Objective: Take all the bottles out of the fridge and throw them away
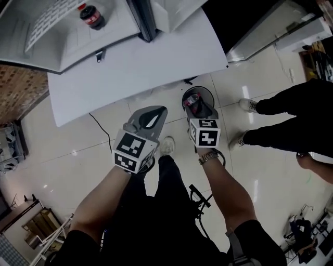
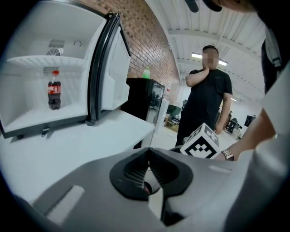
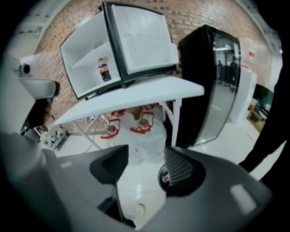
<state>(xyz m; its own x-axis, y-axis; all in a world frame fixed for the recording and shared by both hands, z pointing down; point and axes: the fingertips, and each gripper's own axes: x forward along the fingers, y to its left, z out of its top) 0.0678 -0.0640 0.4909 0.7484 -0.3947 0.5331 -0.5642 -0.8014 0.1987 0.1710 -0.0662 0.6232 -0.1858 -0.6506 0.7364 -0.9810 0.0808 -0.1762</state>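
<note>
One cola bottle with a red cap and label stands upright inside the open white fridge, on its lower shelf. The fridge sits on a white table. Both grippers hang over the floor in front of the table, well short of the bottle. My left gripper is shut, its tips meeting on nothing. The jaws of my right gripper stand apart and empty, above a clear bag of red-labelled bottles under the table's edge.
A person in black stands to the right on the tiled floor. A tall black glass-door cooler stands beyond the table, with a green bottle on top. The fridge door is swung wide.
</note>
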